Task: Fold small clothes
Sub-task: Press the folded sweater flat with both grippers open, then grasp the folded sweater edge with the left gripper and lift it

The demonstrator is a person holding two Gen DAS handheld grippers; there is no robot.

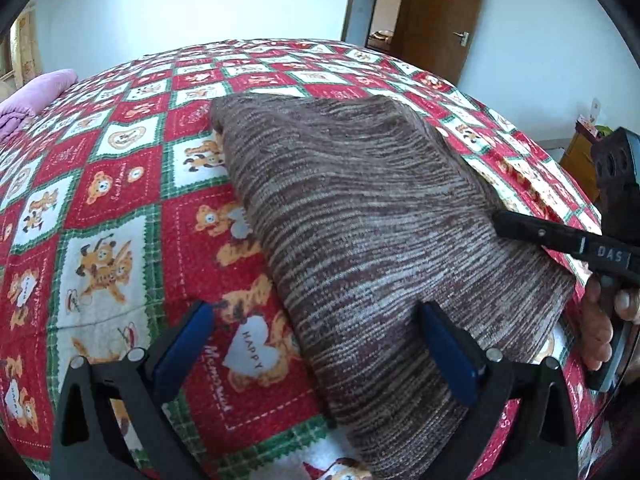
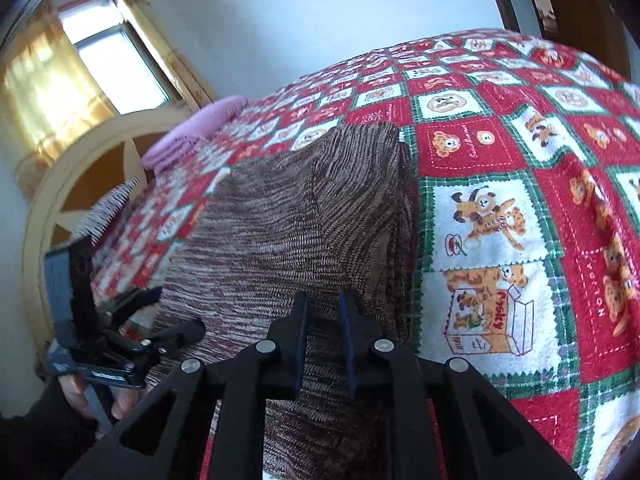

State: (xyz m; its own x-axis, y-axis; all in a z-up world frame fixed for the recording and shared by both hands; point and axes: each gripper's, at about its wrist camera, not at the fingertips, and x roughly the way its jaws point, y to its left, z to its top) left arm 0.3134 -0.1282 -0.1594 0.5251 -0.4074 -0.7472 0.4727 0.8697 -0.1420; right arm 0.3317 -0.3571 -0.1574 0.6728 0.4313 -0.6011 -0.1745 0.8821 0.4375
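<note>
A brown striped knit garment [image 1: 360, 200] lies folded in a long rectangle on the bedspread [image 1: 120, 200]. My left gripper [image 1: 314, 308] is wide open at its near end, its right finger [image 1: 444, 344] over the knit and its left finger over the bedspread. The right gripper [image 1: 498, 222], held in a hand, reaches over the garment's right edge. In the right wrist view the right gripper [image 2: 323, 304] hovers over the garment [image 2: 280, 220] with a narrow gap between its blue pads and nothing pinched. The left gripper [image 2: 176, 312] shows open at the far left edge.
The red, white and green bear-print bedspread [image 2: 500, 200] covers the whole bed. A pink folded blanket [image 1: 36, 96] lies at the head end, by a yellow headboard [image 2: 48, 208] and a window [image 2: 112, 60]. A brown door [image 1: 440, 20] and a wooden cabinet [image 1: 576, 160] stand beyond the bed.
</note>
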